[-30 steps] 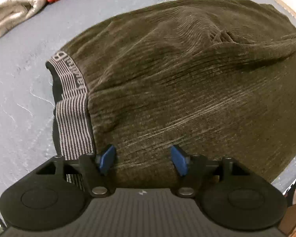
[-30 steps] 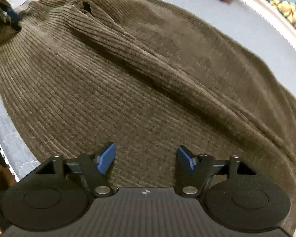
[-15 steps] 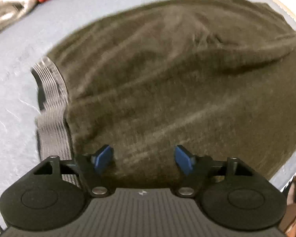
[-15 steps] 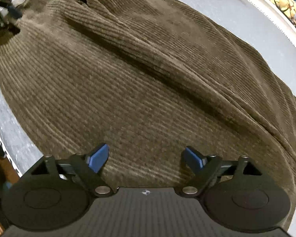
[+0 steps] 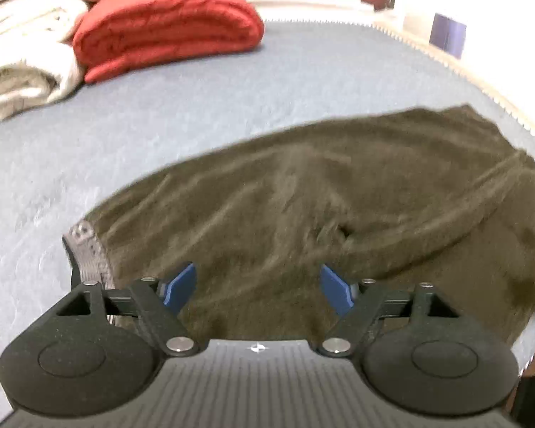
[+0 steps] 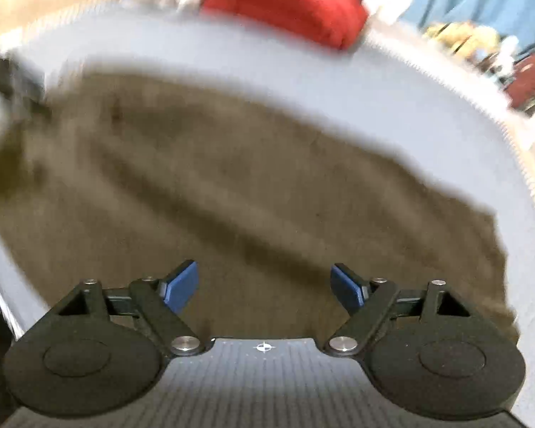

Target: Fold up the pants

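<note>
My left gripper (image 5: 258,287) is opening, my right gripper (image 6: 265,285) closing slightly, both empty above the pants (image 5: 339,207); I should pinch the striped waistband (image 5: 89,249) squarely.

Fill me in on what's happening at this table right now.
A person is folding pants with a hand-held gripper in each hand. The brown corduroy pants lie spread on the grey tabletop, striped waistband showing. The left gripper is opening and the right gripper is closing slightly; both stand wide above the cloth, gripping nothing. A folded red garment and a cream one sit at the far side.
</note>
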The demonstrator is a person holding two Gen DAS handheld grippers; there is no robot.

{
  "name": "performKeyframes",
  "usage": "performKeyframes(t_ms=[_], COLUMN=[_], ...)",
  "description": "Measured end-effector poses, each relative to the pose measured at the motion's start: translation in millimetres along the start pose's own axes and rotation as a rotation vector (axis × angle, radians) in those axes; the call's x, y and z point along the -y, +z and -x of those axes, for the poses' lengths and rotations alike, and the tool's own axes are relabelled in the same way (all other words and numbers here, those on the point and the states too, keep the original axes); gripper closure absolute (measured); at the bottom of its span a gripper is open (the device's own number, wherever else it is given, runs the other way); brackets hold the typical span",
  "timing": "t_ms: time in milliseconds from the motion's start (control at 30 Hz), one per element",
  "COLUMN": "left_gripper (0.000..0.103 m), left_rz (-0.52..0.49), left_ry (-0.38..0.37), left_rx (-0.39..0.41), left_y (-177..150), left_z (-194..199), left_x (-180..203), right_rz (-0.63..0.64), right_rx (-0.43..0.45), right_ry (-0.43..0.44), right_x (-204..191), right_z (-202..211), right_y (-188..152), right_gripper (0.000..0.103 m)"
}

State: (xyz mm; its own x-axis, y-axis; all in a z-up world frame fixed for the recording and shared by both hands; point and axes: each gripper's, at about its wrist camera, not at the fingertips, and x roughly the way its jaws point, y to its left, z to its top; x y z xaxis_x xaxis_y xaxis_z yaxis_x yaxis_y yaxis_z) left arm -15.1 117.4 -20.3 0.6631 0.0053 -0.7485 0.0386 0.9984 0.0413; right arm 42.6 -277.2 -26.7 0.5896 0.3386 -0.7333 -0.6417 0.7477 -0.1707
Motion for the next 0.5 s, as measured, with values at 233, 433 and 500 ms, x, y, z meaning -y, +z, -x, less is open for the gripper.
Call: performKeyframes(t_ms=[233, 433, 500], left_gripper=[0.02, 0.023, 0.04], left_rz=[0.071, 0.126, 0.164], left_ry=[0.006, -0.011, -0.021], left_rx=[0.066, 0.066, 0.052], left_y=[26, 35, 35], left_z=[-4, -15, -20], left_x=[12, 14, 8], right_rz=[-0.067, -0.382, -0.44], right_rx=[0.295, 0.343, 0.325], right_ry=[-0.104, -0.029, -0.03], right_x=[-19, -4, -3], right_z=[70, 64, 41], right_y=[76, 76, 61], right_gripper=[0.019, 0.014, 0.015])
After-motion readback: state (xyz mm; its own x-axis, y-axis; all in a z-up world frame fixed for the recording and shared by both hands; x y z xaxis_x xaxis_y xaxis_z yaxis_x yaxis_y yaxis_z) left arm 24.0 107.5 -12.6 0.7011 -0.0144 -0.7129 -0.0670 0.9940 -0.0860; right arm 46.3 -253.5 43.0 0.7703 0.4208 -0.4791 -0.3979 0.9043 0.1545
